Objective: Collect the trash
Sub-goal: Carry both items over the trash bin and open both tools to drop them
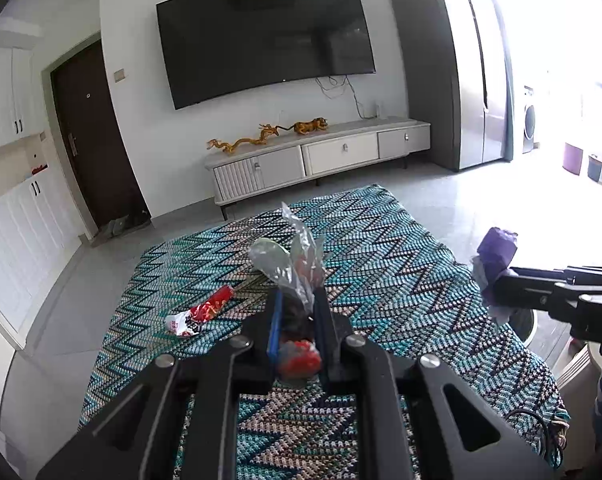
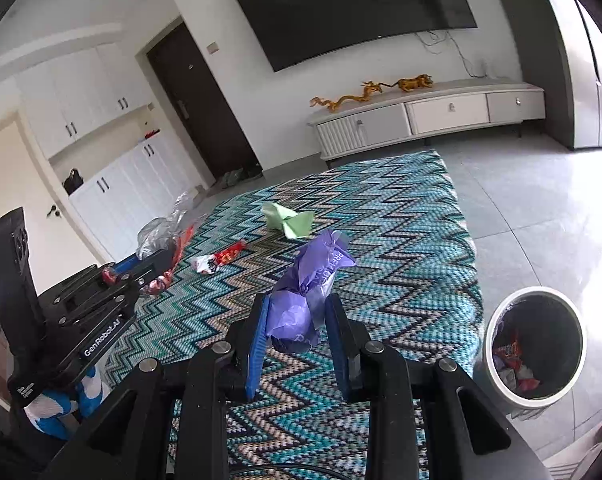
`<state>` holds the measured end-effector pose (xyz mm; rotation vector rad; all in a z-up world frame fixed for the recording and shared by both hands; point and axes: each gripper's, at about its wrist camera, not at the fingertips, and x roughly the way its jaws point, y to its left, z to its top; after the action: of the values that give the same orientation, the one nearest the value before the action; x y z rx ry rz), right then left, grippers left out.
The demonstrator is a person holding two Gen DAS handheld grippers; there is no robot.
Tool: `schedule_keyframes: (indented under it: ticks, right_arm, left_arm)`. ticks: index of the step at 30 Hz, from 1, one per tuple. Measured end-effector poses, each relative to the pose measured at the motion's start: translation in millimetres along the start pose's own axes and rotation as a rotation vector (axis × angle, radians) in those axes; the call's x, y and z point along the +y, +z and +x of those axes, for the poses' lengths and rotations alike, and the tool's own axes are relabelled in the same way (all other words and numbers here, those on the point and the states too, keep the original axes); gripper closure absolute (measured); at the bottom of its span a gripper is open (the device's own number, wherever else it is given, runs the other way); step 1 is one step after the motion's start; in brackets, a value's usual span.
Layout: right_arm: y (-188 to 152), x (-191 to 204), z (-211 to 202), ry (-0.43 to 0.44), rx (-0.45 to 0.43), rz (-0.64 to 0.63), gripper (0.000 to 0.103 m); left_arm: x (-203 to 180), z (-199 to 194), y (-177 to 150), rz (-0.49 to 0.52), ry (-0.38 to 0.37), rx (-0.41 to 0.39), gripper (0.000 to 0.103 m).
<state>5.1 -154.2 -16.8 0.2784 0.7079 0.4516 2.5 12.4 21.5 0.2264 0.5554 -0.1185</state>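
Teal, grey and black zigzag weave covers the rug (image 2: pixel 381 216) that fills the middle of both views, laid on a pale glossy tiled floor (image 2: pixel 533 208).

The left gripper (image 1: pixel 297 312) holds its fingers (image 1: pixel 276 320) pressed close around a crinkled clear plastic wrapper (image 1: pixel 297 264) with red and dark print; the wrapper stands up above the fingertips and hangs out below them. In the right wrist view this gripper appears at the left edge, raised above the rug.

The right gripper (image 2: pixel 297 312) has its fingers (image 2: pixel 257 344) clamped on a crumpled purple plastic bag (image 2: pixel 313 280) with white lettering, which bulges up above the fingertips. In the left wrist view this gripper enters from the right edge, with the purple bag at its tip.

Two pieces of trash lie loose on the rug: a red and white snack wrapper (image 2: pixel 219 261) to the left of centre, and a crumpled pale green paper (image 2: pixel 289 218) farther back.

A round white trash bin (image 2: pixel 497 368) stands on the floor just beside the rug's right edge, near the right gripper, with colourful wrappers inside.

Against the far wall are a low white cabinet (image 1: pixel 321 156) carrying golden dragon figurines (image 1: pixel 261 138), a large dark television (image 1: pixel 265 40) above it, and a brown door (image 1: pixel 89 136) to the left.
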Motion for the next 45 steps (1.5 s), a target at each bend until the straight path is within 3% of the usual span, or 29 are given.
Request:
schedule_keyframes:
  ticks: [9,18,25,35,40,45]
  right_arm:
    - [1.5,-30.9,-11.5,-0.276,-0.043,-0.017,0.076]
    - [5.4,-87.9,-22.2,-0.442,-0.072,0.027,0.076]
    - [-0.7,-138.6,-20.7,-0.508,-0.037,0.104,0.076]
    - [-9.9,-203.5,-3.7,-0.484,0.046,0.224,0.076]
    - [-12.1,-234.3,2.0,-0.56,0.075,0.262,0.076]
    - [-21.1,-265.4,3.3,-0.647,0.119,0.285,0.076]
  left_arm:
    - [-35.6,29.0,17.5,-0.011,-0.14,0.084,0.089]
    - [-104.9,77.9,46.4,-0.011,-0.355,0.189,0.089]
    - [-158.2,110.3,62.5,0.021,-0.446,0.233,0.089]
    - [-212.8,153.5,73.1,0.093,-0.495,0.283,0.089]
    - [-240.2,177.2,75.3,0.151,-0.511,0.31,0.089]
    - [-276.6,200.9,70.7,0.281,-0.554,0.343,0.089]
